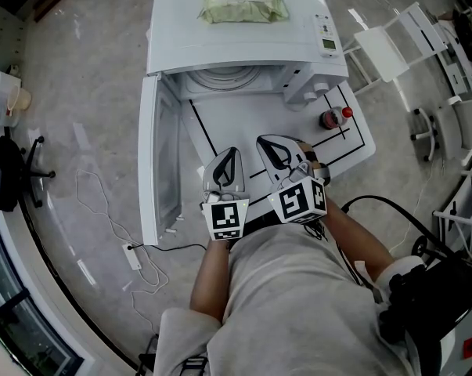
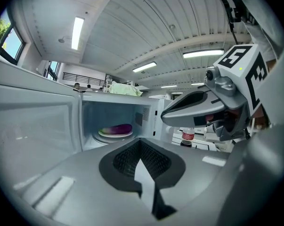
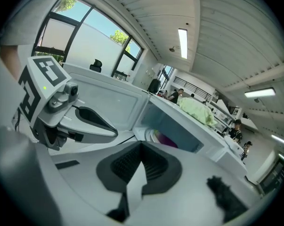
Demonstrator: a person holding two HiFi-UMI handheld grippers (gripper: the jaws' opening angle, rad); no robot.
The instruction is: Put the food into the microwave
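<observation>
Microwave at 12 o'clock end of tabletop, door swung wide toward 9 o'clock. Food, purple, lying on plate inside cavity. Wipes pack on top of oven. Red-capped bottle at 2 o'clock of both tongs, on tabletop. Left tongs pressed together, nothing pinched, tips aimed at cavity. Right tongs just beside at 3 o'clock, likewise pressed together and bare.
</observation>
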